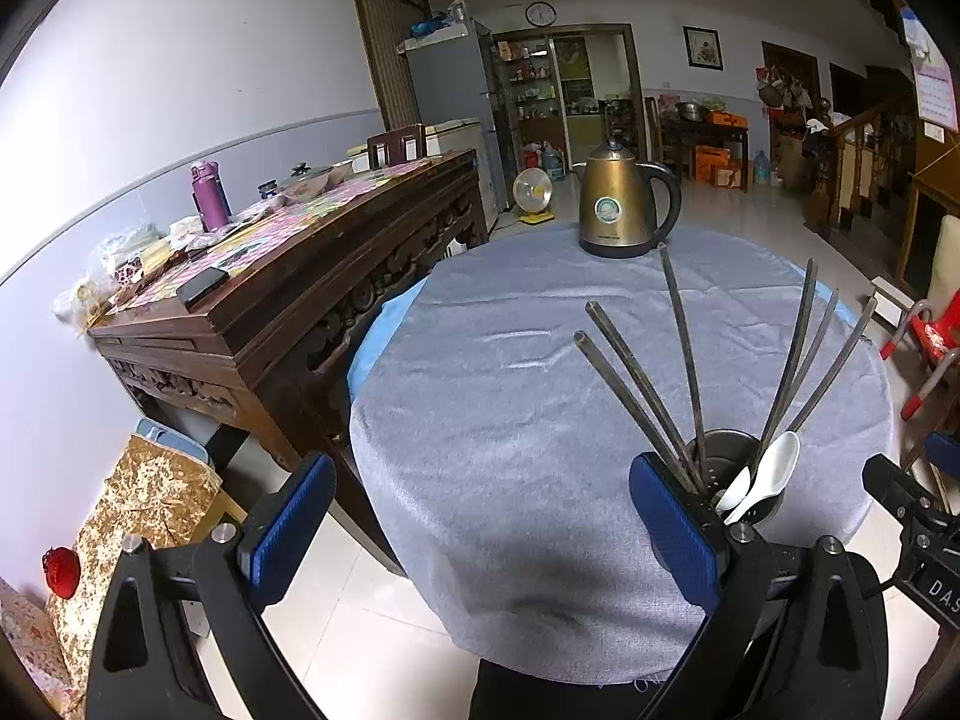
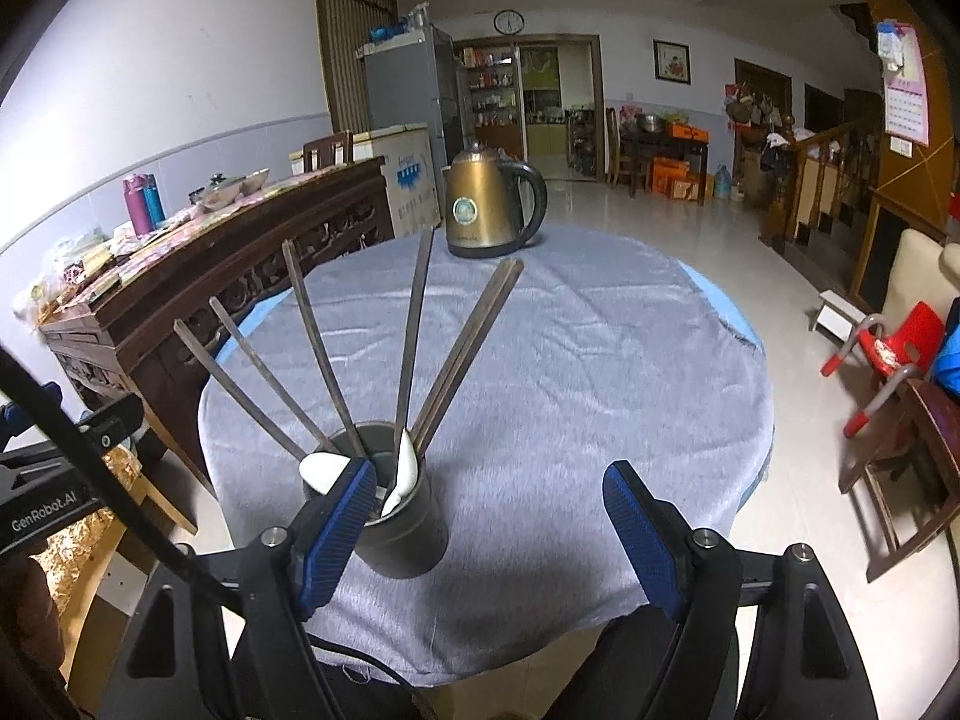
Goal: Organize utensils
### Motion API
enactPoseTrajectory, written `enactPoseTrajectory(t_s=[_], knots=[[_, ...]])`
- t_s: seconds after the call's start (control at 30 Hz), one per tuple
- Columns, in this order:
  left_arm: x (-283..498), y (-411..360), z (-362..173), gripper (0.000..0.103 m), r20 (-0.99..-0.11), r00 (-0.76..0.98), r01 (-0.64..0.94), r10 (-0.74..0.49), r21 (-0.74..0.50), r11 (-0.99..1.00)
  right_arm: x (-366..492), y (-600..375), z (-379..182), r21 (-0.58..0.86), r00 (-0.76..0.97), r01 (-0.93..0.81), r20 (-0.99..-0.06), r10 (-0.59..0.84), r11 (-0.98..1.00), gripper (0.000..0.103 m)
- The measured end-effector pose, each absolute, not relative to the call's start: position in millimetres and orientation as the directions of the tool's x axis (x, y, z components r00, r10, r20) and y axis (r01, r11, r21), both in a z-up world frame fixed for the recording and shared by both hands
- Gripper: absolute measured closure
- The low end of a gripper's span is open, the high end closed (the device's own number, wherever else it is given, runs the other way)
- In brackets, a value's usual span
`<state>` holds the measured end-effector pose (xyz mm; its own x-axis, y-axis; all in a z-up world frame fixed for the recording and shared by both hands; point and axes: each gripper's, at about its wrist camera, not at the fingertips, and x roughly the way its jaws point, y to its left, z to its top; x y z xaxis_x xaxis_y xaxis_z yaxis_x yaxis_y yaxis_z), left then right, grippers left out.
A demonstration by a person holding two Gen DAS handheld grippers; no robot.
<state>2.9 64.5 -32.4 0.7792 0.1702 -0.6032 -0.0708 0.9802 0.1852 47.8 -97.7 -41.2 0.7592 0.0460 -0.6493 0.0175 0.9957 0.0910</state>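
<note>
Round table under a grey cloth fills both views. Bronze metal electric kettle with black handle stands at the far edge. Dark steel cylindrical utensil holder sits near, left of centre, holding fanned dark chopsticks and two white ceramic spoons. Left gripper and right gripper both gape wide, holding nothing.

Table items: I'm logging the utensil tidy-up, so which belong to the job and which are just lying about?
Job:
- metal holder
- chopsticks standing in it
- white spoons in it

Lying about:
- brass kettle at the far side of the table
- grey tablecloth
- cluttered sideboard
- red chair
</note>
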Motion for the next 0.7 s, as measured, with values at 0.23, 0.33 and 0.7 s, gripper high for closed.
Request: enactPoseTrajectory(t_s=[0.23,0.33,0.7], knots=[[0,66,-33,0.005,-0.602,0.779,-0.075,0.173,0.185,0.980,46,-92,-43,0.087,0.750,0.008,-0.660,0.052,0.996,0.022],[-1,69,-33,0.005,-0.603,0.778,-0.079,0.174,0.182,0.980,44,-89,-42,0.085,0.750,0.003,-0.660,0.054,0.996,0.022],[-5,77,-34,0.005,-0.601,0.780,-0.089,0.176,0.171,0.981,40,-74,-38,0.056,0.740,-0.012,-0.671,0.046,0.998,0.022]])
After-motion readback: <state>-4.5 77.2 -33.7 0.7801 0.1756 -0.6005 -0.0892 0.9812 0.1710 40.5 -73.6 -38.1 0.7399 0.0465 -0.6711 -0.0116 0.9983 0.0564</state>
